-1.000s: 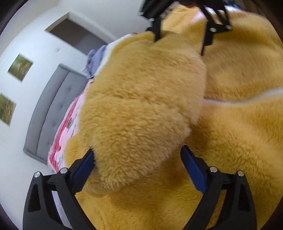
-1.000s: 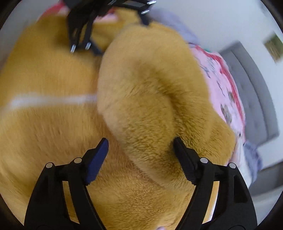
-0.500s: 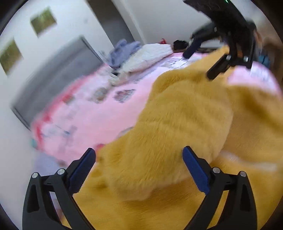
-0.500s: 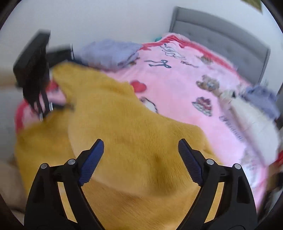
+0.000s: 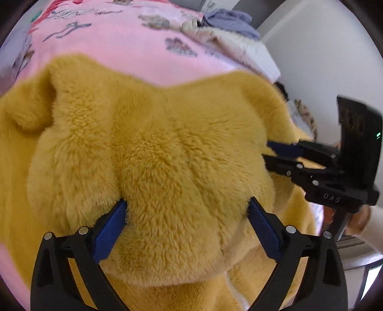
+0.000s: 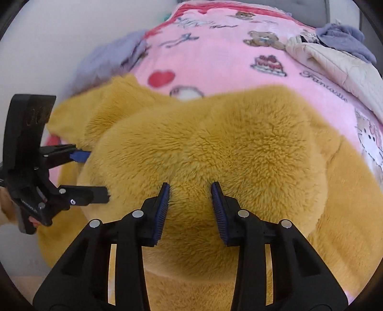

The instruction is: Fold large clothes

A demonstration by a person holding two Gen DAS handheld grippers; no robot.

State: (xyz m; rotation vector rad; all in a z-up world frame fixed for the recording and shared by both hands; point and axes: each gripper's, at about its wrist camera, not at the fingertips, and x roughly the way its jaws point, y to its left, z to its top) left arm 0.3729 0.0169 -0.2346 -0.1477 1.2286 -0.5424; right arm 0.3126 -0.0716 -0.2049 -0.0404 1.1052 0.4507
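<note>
1. Compared with one second earlier, both wrist views have rolled: the pink blanket (image 6: 215,55), formerly at the frame's side, now fills the top, and the mustard fleece garment (image 6: 227,148) sits bunched across the centre rather than hanging as a lobe.
2. Mustard fleece garment (image 5: 155,155): a thick, fluffy fold occupying the middle and lower part of both wrist views, lying on the pink blanket (image 5: 115,45). A pale strip shows at its bottom edge in the left wrist view.
3. Right gripper (image 6: 190,205): at lower centre of its own view, jaws closing, with a ridge of fleece between the blue pads (image 6: 161,213); the pile bulges over both pads, so they press on it. In the left wrist view the same tool (image 5: 275,155) enters from the right edge, fingers narrow and tips sunk in the fleece.
4. Left gripper (image 5: 186,229): at lower centre of its own view, jaws set wide with a broad bulge of fleece filling the gap; its blue pads (image 5: 110,234) are buried in the pile on both sides, so it grips the fold. In the right wrist view it (image 6: 95,172) enters from the left edge, both fingers against the garment's side.
5. Surroundings: printed bears, a cake and a red heart mark the blanket; a cream quilted item (image 6: 344,69) and lavender-grey cloth (image 6: 344,38) lie at upper right, more lavender-grey cloth (image 6: 107,57) at upper left. A grey headboard strip (image 6: 308,9) crosses the top edge.
</note>
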